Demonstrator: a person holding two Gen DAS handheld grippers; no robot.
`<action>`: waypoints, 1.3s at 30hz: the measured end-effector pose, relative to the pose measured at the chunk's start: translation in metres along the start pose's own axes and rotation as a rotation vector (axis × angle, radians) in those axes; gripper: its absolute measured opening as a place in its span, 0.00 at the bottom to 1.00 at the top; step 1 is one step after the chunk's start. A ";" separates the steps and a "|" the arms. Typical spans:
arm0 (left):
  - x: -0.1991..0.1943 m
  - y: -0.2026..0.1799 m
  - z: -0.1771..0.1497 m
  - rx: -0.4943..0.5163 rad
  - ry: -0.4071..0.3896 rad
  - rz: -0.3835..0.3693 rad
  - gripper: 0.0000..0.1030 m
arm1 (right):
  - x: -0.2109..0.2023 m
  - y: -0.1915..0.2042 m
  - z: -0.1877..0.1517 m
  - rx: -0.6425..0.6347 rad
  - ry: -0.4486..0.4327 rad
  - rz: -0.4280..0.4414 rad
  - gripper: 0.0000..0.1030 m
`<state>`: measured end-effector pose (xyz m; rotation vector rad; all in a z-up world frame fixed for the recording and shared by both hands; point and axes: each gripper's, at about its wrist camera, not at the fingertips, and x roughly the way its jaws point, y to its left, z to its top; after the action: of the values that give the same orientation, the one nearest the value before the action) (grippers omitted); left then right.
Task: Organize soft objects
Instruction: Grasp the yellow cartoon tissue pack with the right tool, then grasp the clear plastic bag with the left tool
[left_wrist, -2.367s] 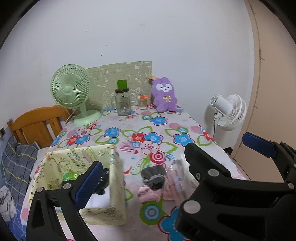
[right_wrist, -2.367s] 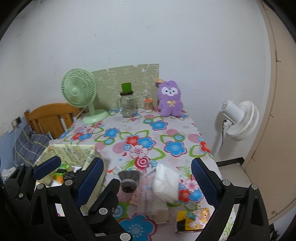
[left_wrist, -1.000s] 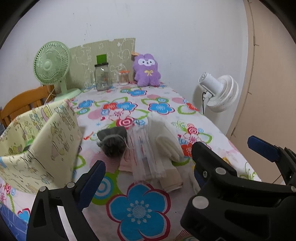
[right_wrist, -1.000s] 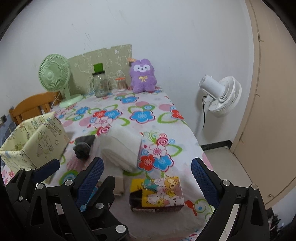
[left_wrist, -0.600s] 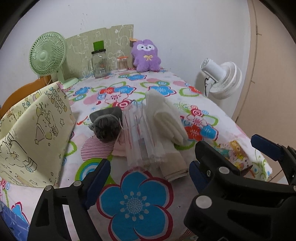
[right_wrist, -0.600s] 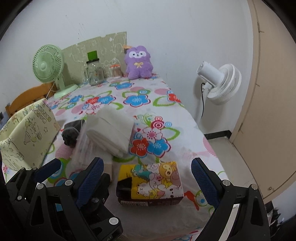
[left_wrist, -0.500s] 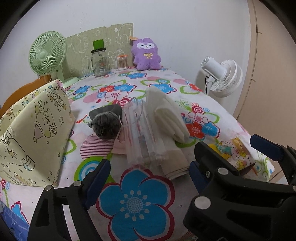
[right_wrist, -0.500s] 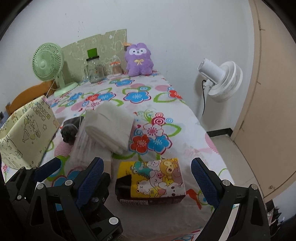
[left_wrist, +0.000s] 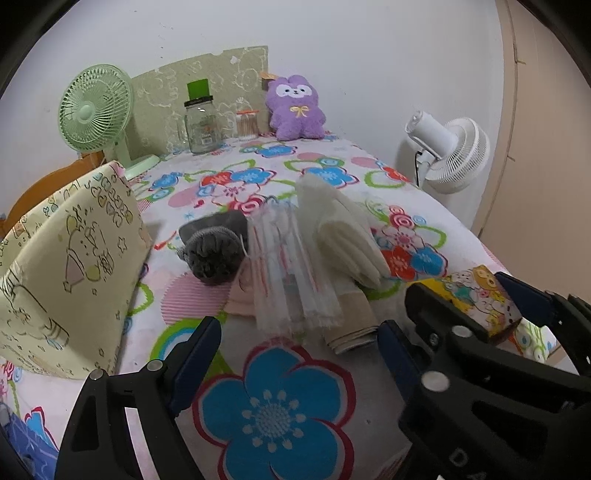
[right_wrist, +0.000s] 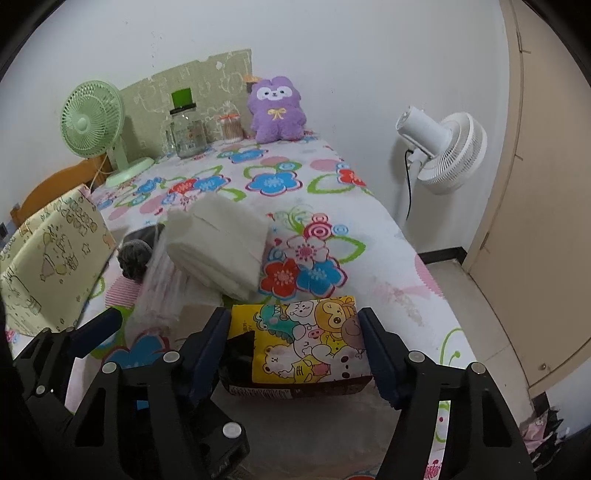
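Note:
A yellow cartoon tissue pack (right_wrist: 306, 339) lies at the table's front edge, between the open fingers of my right gripper (right_wrist: 293, 354); it also shows in the left wrist view (left_wrist: 476, 291). Behind it lie a folded white cloth stack (right_wrist: 218, 243), a clear plastic packet (left_wrist: 291, 273) and a grey knit roll (left_wrist: 212, 251). My left gripper (left_wrist: 299, 354) is open and empty, low over the table in front of the packet. A pale yellow fabric storage box (left_wrist: 62, 258) stands at the left.
The table has a flowered cloth (left_wrist: 273, 406). At the back stand a green fan (left_wrist: 96, 110), a glass jar (left_wrist: 201, 125) and a purple plush (left_wrist: 295, 107). A white floor fan (right_wrist: 439, 147) stands right of the table. A wooden chair (right_wrist: 59, 184) is at the left.
Both grippers have moved forward and down toward the table's front. My right gripper's fingers now straddle the tissue pack. The left gripper has come nearer the plastic packet.

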<state>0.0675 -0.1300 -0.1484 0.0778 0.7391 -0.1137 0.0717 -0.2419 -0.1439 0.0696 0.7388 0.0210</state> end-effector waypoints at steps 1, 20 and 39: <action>0.000 0.001 0.002 -0.004 -0.005 -0.001 0.84 | -0.001 0.000 0.002 0.001 -0.007 0.001 0.70; 0.013 0.005 0.016 -0.033 0.029 -0.034 0.54 | 0.008 -0.004 0.019 0.032 -0.009 -0.004 0.70; -0.001 0.013 0.015 -0.029 0.006 -0.036 0.26 | 0.009 0.008 0.022 0.010 -0.001 0.005 0.70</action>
<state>0.0784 -0.1187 -0.1358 0.0369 0.7477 -0.1369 0.0932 -0.2347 -0.1333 0.0810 0.7380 0.0224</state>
